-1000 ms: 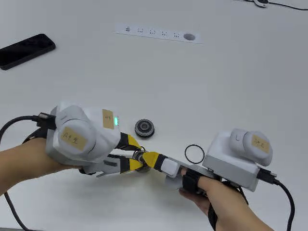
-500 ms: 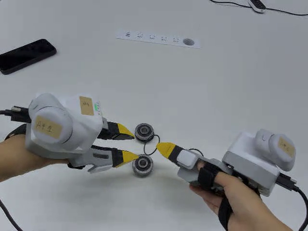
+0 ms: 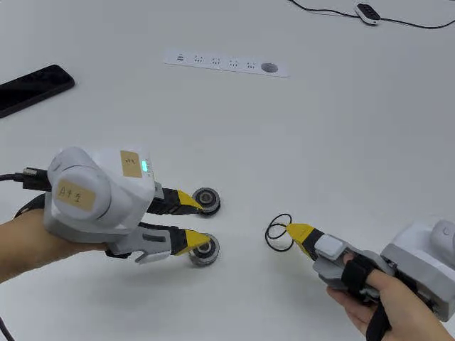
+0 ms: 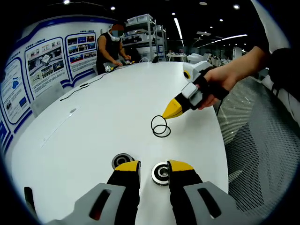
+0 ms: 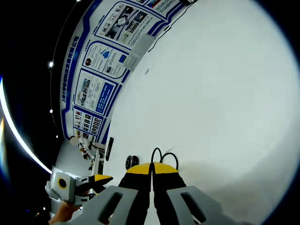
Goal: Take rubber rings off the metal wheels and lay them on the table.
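Note:
Two metal wheels lie on the white table: one [image 3: 207, 200] farther off, one [image 3: 204, 250] nearer. My left gripper [image 3: 192, 222] stands open, a yellow tip beside each wheel and nothing held. From its own view the near wheel [image 4: 161, 173] lies just past the tips of the left gripper [image 4: 154, 165], and the other wheel [image 4: 123, 161] sits to the left. Black rubber rings [image 3: 279, 233] lie overlapped on the table to the right. My right gripper [image 3: 298, 233] is shut with its tip at them. Ring loops [image 5: 164, 155] rise from the closed right gripper [image 5: 152, 168].
A white power strip [image 3: 224, 62] lies at the back and a black phone [image 3: 32, 84] at the far left. A cable with a small device [image 3: 366, 12] runs along the top right. A person [image 4: 112, 44] stands at the table's far end.
My right gripper has pulled away to the right with a ring, down onto the ring lying on the table. My left gripper has opened and let the near wheel rest on the table.

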